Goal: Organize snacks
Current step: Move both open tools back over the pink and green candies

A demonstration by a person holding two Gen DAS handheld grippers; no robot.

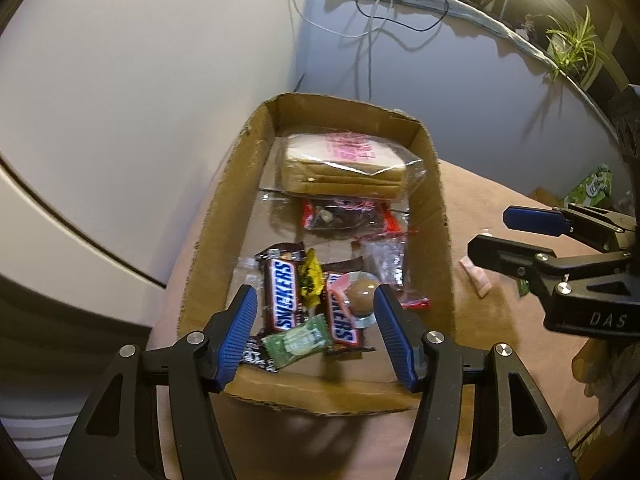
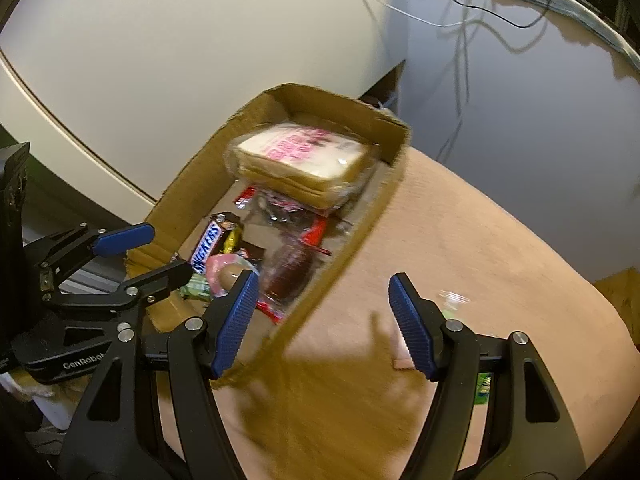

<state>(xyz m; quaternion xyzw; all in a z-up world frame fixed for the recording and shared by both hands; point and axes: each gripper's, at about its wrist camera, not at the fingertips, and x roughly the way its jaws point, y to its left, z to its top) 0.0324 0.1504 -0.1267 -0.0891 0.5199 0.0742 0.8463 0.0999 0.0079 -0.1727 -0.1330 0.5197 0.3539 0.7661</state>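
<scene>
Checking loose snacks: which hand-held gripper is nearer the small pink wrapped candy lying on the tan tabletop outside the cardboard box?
Right hand-held gripper, just above the candy. The left hangs over the box.

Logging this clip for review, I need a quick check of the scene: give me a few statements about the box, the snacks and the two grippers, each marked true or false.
1. The cardboard box holds a wrapped sandwich at its far end. True.
2. The left gripper is clamped on a Snickers bar. False: its jaws stand open above the box, gripping nothing.
3. Two Snickers bars lie in the near end of the box. True.
4. The green candy lies on the table outside the box. False: it is inside, at the near end.
5. A small pink wrapped sweet lies on the table outside the box. True.
6. The right gripper holds the sandwich. False: it is open and empty, over the table beside the box.
</scene>
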